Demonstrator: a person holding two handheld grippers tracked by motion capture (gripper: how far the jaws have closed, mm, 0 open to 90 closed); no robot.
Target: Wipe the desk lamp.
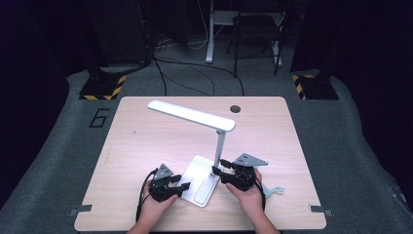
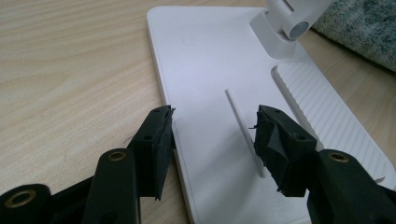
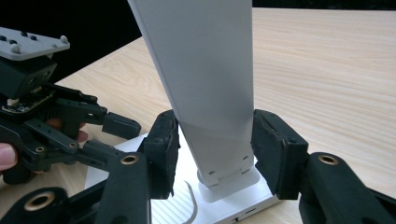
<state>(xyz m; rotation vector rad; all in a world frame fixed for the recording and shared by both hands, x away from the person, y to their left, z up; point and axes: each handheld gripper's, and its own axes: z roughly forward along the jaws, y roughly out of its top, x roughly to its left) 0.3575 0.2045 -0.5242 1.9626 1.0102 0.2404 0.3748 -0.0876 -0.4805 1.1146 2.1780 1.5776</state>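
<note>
Right gripper (image 1: 221, 170) straddles lamp stem (image 1: 219, 148) low, to steady it; left gripper (image 1: 181, 181) spread over lamp base (image 1: 197, 170), table (image 1: 146, 146) front. Left view: pads (image 2: 161, 135) apart over base (image 2: 205, 93). Right view: pads (image 3: 163, 144) flank stem (image 3: 205, 84), contact unclear.

Light wood table (image 1: 146, 131), round cable hole (image 1: 235, 108) nr far edge, white desk lamp (image 1: 200, 179) standing nr front.

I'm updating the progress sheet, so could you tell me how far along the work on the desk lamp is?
Done: the desk lamp stands upright on the table, and both grippers have reached it. In hand: the right gripper brackets the lamp arm just above its hinge, and contact is unclear; the left gripper stands open over the base. Left: no fold or move of the lamp shows yet.
</note>
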